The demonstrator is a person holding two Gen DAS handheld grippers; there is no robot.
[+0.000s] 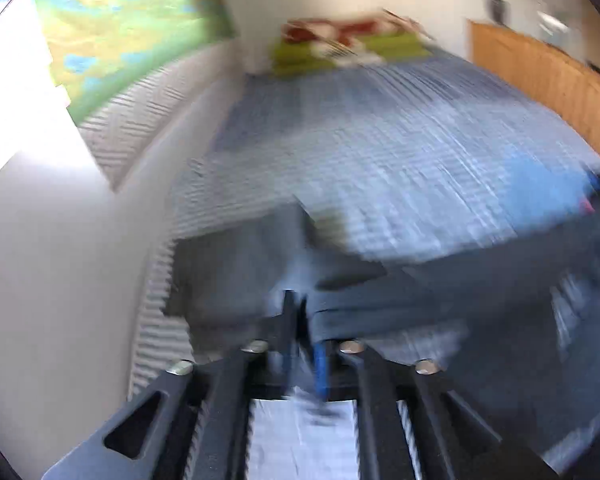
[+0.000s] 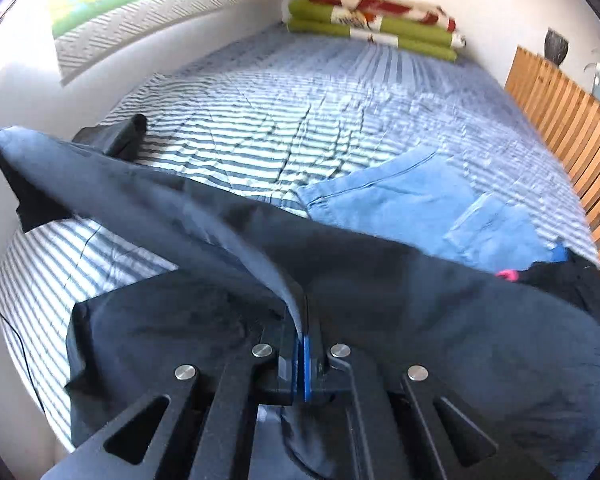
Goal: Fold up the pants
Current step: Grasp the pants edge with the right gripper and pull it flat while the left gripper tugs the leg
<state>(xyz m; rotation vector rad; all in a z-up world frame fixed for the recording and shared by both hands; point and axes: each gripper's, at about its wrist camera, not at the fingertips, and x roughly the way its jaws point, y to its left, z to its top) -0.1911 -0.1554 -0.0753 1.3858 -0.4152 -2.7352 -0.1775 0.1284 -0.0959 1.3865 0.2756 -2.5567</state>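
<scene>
Two hand-held grippers angled downward, left hand-held gripper (image 1: 298, 312), right hand-held gripper (image 2: 304, 320), pinching dark pants (image 2: 420, 312).

The left gripper (image 1: 298, 312) pinches dark pants (image 1: 236, 272) between nearly closed fingers (image 1: 288, 320); beyond the fingers stretches the blurred striped bed (image 1: 380, 140).

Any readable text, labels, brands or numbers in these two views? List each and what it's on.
None legible.
White label patches on the green folded bedding at the head of the bed: dark marks on them, too small and blurred to read.
Colourful poster on the wall: looks like a map, no lettering can be made out.
Dark pants, blue jeans, striped bedcover: no tag or print visible.
</scene>
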